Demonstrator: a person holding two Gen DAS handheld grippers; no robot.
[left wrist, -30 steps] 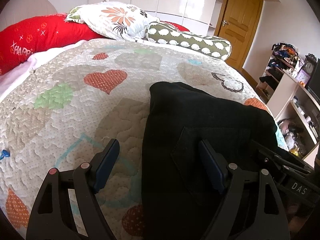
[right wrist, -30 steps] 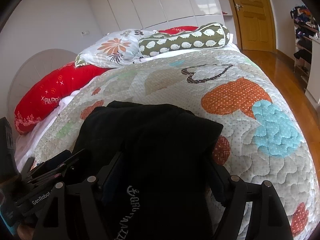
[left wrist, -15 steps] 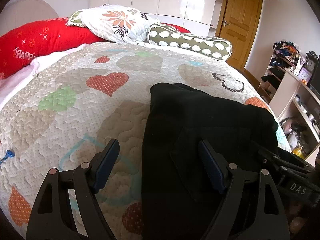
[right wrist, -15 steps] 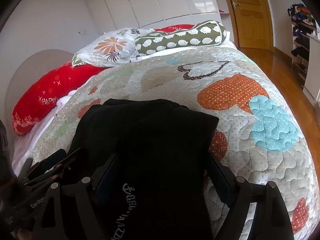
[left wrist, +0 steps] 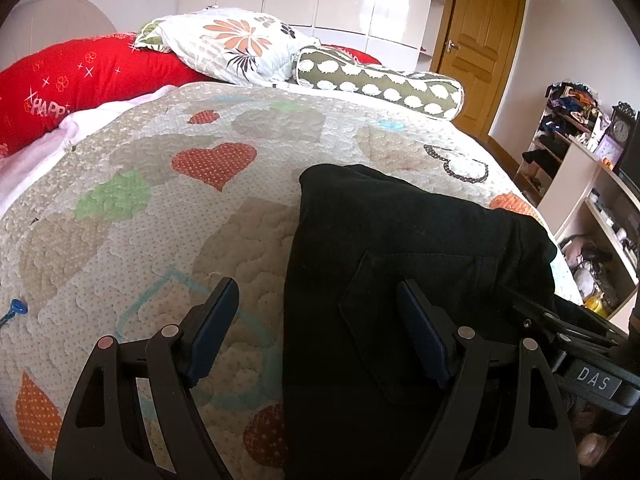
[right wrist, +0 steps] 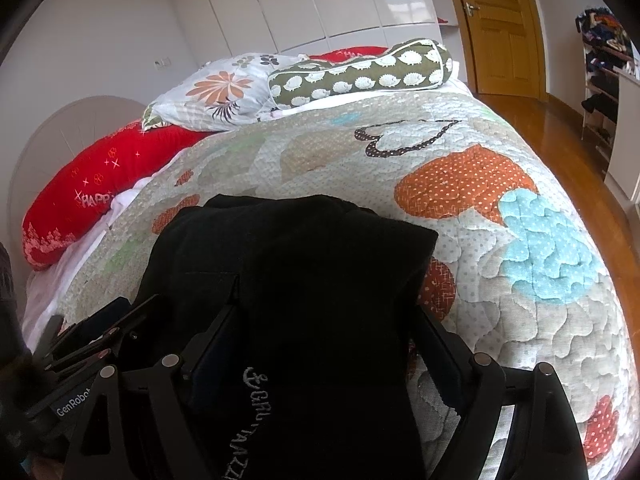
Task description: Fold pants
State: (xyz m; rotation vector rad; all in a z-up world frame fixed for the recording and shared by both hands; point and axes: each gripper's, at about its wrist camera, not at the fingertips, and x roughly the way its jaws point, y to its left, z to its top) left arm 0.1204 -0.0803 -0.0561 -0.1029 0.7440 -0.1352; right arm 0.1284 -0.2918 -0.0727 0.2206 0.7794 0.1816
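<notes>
Black pants (left wrist: 400,248) lie folded in a thick bundle on the quilted bedspread (left wrist: 168,216); a back pocket faces up. My left gripper (left wrist: 316,320) is open above the bundle's left edge, one finger over the quilt, one over the pants. In the right wrist view the pants (right wrist: 304,264) show a stitched logo near the camera. My right gripper (right wrist: 320,344) is open and straddles the bundle's near end, one finger on each side. The other gripper shows at the left of that view (right wrist: 88,336).
A red pillow (left wrist: 80,80), a floral pillow (left wrist: 228,44) and a green bolster (left wrist: 380,84) lie at the head of the bed. A wooden door (left wrist: 480,40) and cluttered shelves (left wrist: 580,152) stand to the right. A small blue object (left wrist: 16,306) lies on the quilt's left.
Both grippers have drawn back and up a little, so the bed looks slightly farther. The pants have not moved and both grippers stay open.
</notes>
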